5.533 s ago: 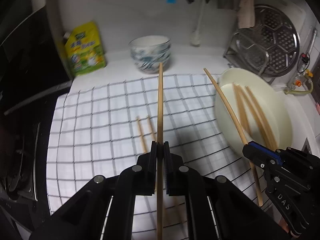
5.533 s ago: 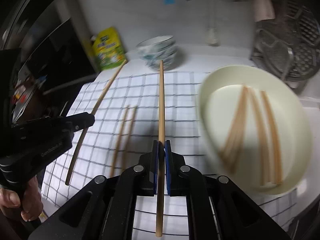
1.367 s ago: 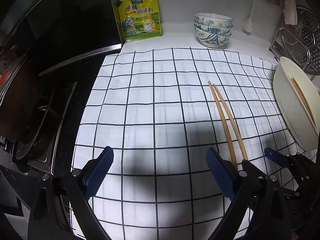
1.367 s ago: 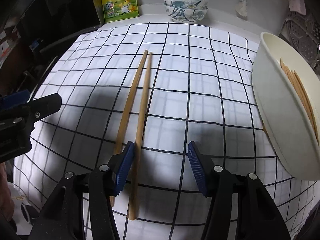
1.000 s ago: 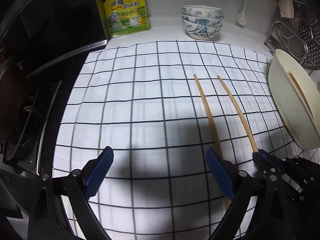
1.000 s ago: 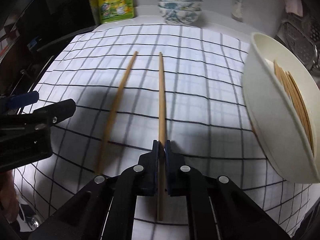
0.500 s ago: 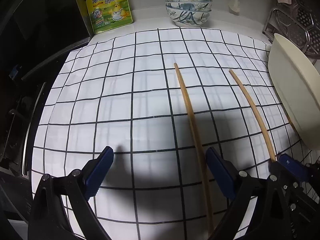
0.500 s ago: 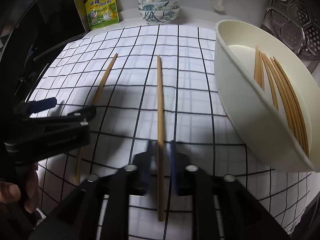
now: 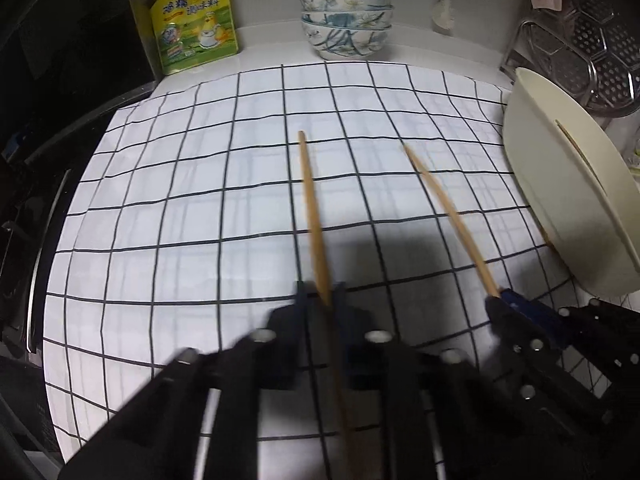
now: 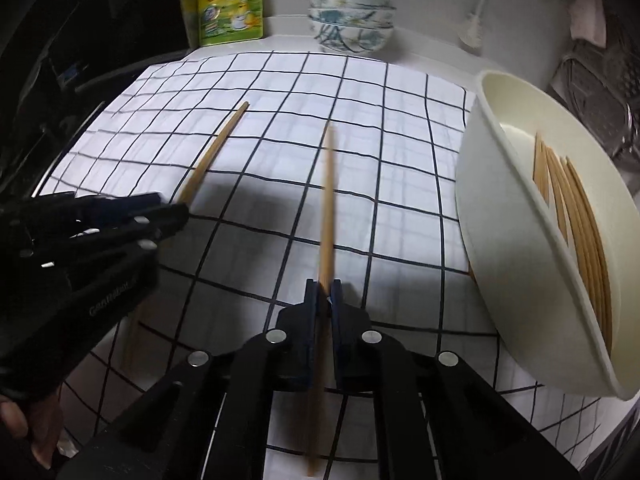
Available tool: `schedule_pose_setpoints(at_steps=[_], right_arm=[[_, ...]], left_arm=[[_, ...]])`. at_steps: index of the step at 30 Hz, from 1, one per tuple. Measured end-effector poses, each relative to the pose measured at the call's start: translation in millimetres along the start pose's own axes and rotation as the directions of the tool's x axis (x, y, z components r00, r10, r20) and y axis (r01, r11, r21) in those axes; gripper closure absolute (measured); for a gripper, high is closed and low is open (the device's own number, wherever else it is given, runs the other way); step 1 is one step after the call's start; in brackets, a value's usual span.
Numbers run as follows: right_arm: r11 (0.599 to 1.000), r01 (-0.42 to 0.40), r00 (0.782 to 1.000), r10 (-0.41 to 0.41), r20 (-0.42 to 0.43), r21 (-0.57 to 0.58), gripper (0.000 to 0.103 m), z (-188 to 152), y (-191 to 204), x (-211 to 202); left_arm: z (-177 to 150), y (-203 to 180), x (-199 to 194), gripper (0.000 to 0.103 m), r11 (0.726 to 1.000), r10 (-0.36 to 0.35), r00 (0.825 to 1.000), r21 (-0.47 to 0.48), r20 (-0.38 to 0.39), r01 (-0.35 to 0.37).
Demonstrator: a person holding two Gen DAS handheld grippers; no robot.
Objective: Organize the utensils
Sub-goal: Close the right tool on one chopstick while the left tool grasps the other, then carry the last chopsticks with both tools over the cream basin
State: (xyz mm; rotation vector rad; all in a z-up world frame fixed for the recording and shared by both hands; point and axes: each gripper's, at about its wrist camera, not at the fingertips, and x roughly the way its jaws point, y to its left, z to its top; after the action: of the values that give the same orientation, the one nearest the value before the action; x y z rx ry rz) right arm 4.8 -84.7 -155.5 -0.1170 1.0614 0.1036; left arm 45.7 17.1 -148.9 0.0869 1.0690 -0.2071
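We're pinching one slim wooden chopstick in each claw now, left claw (image 9: 320, 300) having just snapped shut, right claw (image 10: 324, 292) gripping beside the smooth cream bowl (image 10: 500, 216).

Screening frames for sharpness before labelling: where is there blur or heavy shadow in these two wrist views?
Left wrist view: left gripper smeared by blur, dark shadow ahead on the white checked cloth. Right wrist view: thin wooden chopstick blurred, right gripper sharper.
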Motion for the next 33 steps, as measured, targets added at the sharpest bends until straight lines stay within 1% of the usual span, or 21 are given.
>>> schedule_pose_setpoints(at_steps=[3,8,10,14,15,18,21,23,26,29,31,33], right_arm=[[0.998,-0.043,0.999,0.043,-0.007,0.037,0.097,0.2,-6.6,-0.7],[0.992,-0.093,0.996,0.093,0.004,0.09,0.097,0.4,-11.4,-14.1],[0.989,-0.117,0.993,0.115,0.023,0.094,0.097,2.8,-10.6,-26.0],[0.984,-0.158,0.985,0.151,0.079,0.088,0.097,9.2,-12.8,-54.9],[0.982,-0.166,0.982,0.157,0.101,0.087,0.097,11.4,-15.7,-64.3],[0.978,-0.187,0.974,0.171,0.148,0.096,0.097,16.7,-30.8,-84.1],[0.977,-0.18,0.969,0.155,0.19,0.118,0.097,18.4,-53.5,-101.1],[0.977,-0.161,0.968,0.128,0.215,0.142,0.097,17.4,-73.5,-111.5],[0.973,-0.119,0.968,0.069,0.243,0.196,0.097,15.6,-109.5,-122.3],[0.966,-0.063,0.971,0.002,0.24,0.249,0.097,11.1,-148.4,-122.1],[0.956,-0.039,0.974,-0.029,0.224,0.29,0.097,8.2,-176.3,-118.0],[0.95,-0.016,0.975,-0.054,0.216,0.313,0.097,4.6,-193.3,-115.3]], left_arm=[[0.8,6.8,-1.2,0.096,0.999,-0.028,0.999,-0.037,-0.027,0.027],[-1.5,15.1,-14.5,0.096,0.997,-0.027,0.999,-0.069,-0.033,0.024],[0.3,17.6,-25.3,0.096,0.997,-0.021,1.0,-0.076,-0.02,0.02],[9.9,15.6,-56.5,0.096,0.997,0.007,0.999,-0.074,0.033,-0.005],[13.8,13.3,-64.4,0.096,0.997,0.019,0.999,-0.073,0.049,-0.015],[27.0,2.6,-83.2,0.096,0.998,0.016,0.996,-0.069,0.093,-0.01],[43.0,-20.4,-98.1,0.096,0.999,0.002,0.989,-0.041,0.145,0.004],[51.9,-36.4,-105.1,0.096,0.999,-0.018,0.985,-0.023,0.172,0.022],[69.2,-72.8,-110.3,0.096,0.998,-0.066,0.975,0.017,0.211,0.064],[82.6,-110.5,-106.9,0.096,0.992,-0.12,0.966,0.067,0.23,0.107],[90.5,-135.6,-101.0,0.095,0.988,-0.14,0.962,0.101,0.236,0.119],[97.9,-157.2,-93.4,0.096,0.984,-0.158,0.959,0.124,0.235,0.131]])
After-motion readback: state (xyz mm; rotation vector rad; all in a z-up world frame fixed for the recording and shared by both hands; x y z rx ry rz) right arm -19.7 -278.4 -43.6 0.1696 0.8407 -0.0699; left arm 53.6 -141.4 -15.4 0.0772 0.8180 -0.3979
